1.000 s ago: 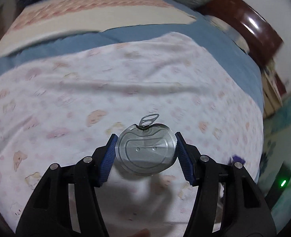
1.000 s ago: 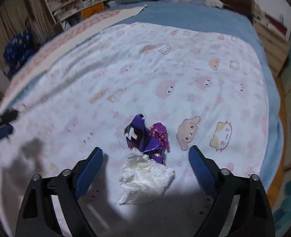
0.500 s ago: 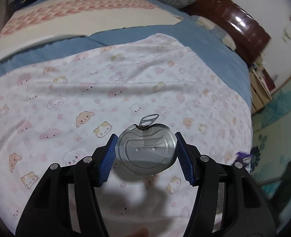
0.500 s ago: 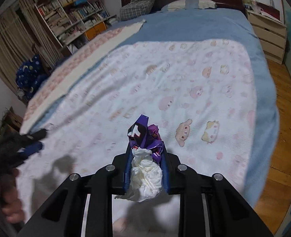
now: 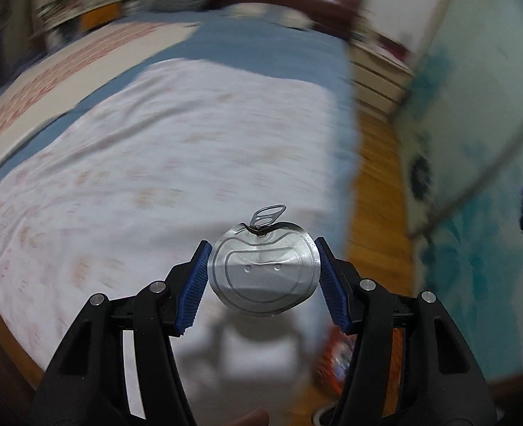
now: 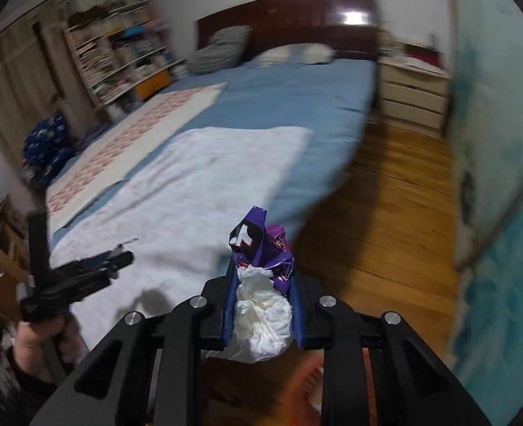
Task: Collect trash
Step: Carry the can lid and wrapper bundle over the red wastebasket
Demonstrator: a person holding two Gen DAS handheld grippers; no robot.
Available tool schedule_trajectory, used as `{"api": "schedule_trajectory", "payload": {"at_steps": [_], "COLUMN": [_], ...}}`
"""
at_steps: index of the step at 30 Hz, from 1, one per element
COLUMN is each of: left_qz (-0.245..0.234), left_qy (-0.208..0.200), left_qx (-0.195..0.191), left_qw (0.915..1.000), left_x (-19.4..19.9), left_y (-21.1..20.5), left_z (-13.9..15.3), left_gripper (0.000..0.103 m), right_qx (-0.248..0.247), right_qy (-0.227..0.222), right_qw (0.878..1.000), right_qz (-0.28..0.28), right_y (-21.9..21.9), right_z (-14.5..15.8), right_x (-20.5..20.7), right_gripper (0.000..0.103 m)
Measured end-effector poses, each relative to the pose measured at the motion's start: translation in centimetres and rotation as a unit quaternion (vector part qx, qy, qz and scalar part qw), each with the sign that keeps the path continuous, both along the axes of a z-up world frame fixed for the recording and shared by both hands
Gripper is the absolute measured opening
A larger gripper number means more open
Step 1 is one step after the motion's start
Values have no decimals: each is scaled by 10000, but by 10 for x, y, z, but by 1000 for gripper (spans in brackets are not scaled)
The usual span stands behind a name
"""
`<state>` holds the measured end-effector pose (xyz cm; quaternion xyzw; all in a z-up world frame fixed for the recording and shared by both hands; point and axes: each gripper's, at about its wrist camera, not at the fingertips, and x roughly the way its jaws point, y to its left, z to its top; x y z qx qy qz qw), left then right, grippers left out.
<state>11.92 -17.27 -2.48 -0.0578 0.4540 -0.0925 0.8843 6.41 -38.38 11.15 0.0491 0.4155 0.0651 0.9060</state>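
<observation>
Right wrist: claw (image 6: 263, 314) off the bed (image 6: 204, 184) (tissue (image 6: 263, 323) gripped).

Silver can lid (image 5: 261, 269), purple wrapper (image 6: 263, 248), white tissue (image 6: 261, 319), blue sheet (image 6: 297, 92), pink-printed white blanket (image 5: 155, 177)

A wide bed (image 6: 297, 85) with a dark wooden headboard (image 6: 290, 17) carries a blue sheet. On the sheet lie a white patterned blanket (image 6: 204, 184) on the near part and a cream, pink-patterned one (image 6: 144, 138) to its left. Two pillows (image 6: 222, 49) rest at the far end. Beside the bed, right, is wooden floor (image 6: 396, 213); the blanket print is too blurred to read.
</observation>
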Motion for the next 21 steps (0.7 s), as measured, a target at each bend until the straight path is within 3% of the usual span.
{"api": "schedule_trajectory", "payload": {"at_steps": [6,10,15,21], "left_qz": [-1373,-1905,-2145,-1931], "left_qy": [11,143,318,770], "left_qx": [-34,125,406,713], "left_qw": [9905,9815,9754,9755], "left_x": [-66,-94,-111,-116], "left_y": [-137,-200,-234,-231], "left_z": [22,11,-22,-73], "left_gripper": [59,59,59,59], "right_qx": [-124,338,735,1089], "right_qy": [301,346,529,909], "right_qw": [9968,9901,9837,9803], "right_qz": [-725,-1319,-1550,-1376], "right_y": [-102,-157,-189,-179], "right_z": [-11,-38,-88,-159], "right_x": [-119,-182,-222,-206], "right_gripper": [25,26,26,26]}}
